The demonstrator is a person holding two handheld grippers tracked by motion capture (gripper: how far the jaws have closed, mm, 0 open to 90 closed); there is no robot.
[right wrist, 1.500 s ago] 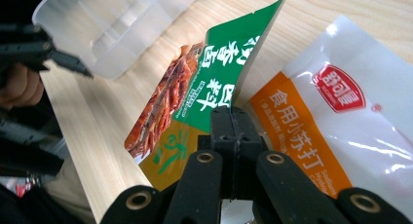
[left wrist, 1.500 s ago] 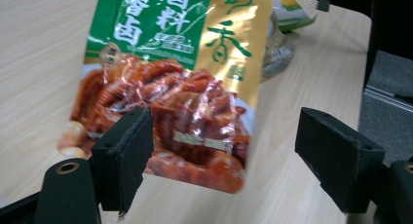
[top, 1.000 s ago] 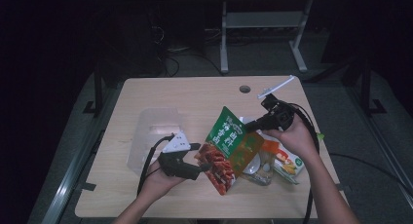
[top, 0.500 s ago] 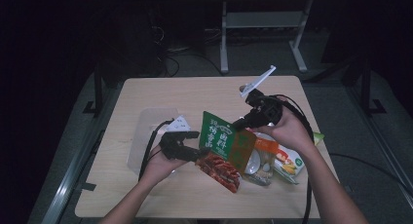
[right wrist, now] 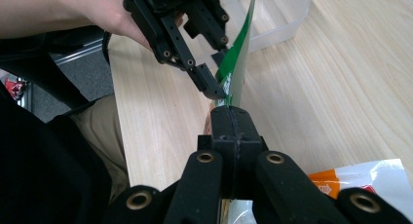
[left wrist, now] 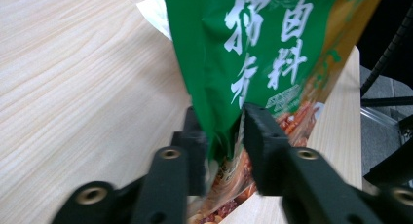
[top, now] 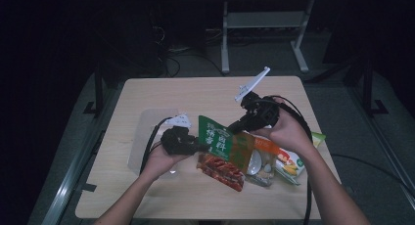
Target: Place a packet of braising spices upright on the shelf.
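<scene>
High view: both hand-held grippers, left (top: 199, 146) and right (top: 238, 127), clamp green-and-orange packet (top: 222, 139).

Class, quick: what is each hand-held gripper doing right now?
Left hand-held gripper: its jaws have just been closing and now pinch the green snack bag.
Right hand-held gripper: shut on the same bag's edge.

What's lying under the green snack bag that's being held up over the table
Under the green snack bag, a red packet lies on the table, with a white-and-orange bag and a clear packet beside it. The green bag covers their upper edges, so anything else beneath stays unseen.
</scene>
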